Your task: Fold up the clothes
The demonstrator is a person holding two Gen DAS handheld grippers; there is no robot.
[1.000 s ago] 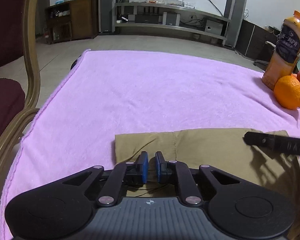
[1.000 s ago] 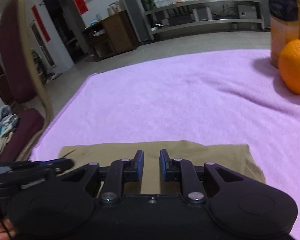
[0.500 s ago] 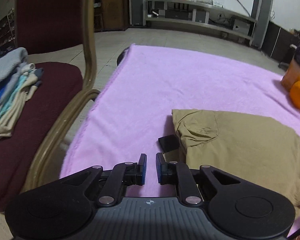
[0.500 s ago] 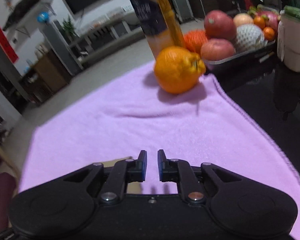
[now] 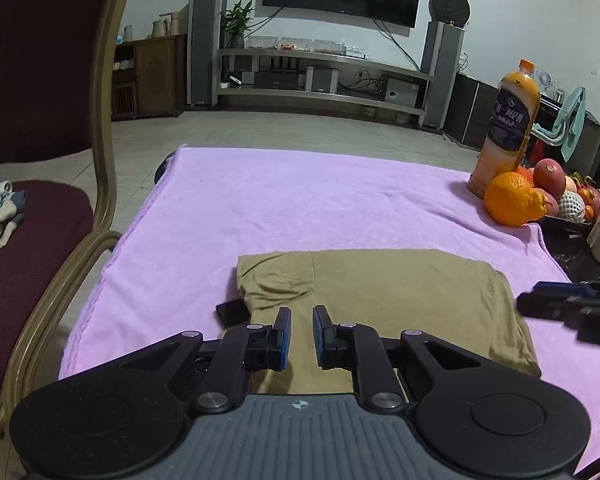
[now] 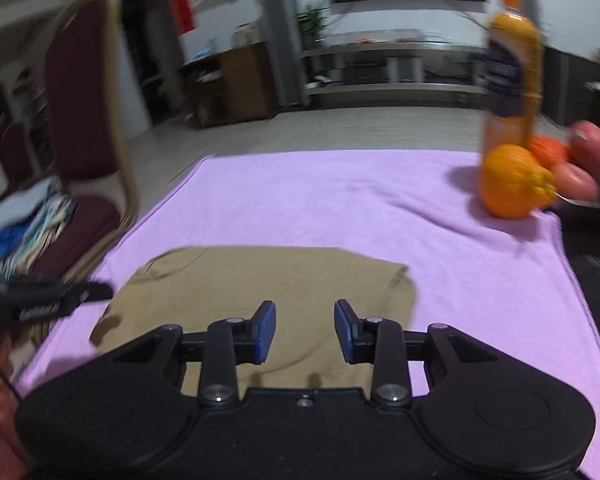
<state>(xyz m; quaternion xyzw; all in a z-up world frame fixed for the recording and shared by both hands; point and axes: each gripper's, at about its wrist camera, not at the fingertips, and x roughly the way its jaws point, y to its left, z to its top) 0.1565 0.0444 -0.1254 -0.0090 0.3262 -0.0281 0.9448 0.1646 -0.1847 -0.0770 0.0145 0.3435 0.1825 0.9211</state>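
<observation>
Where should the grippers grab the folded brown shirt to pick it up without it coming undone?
Probably at its two short ends. The folded khaki shirt lies flat on the pink towel, wider than deep. The left gripper could pinch all layers at the left edge, the right gripper at the right edge, each coming in low from its own side.

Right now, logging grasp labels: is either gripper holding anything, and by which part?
Nothing is held. The left gripper and right gripper both hover, jaws open and empty, above the folded khaki garment.
</observation>
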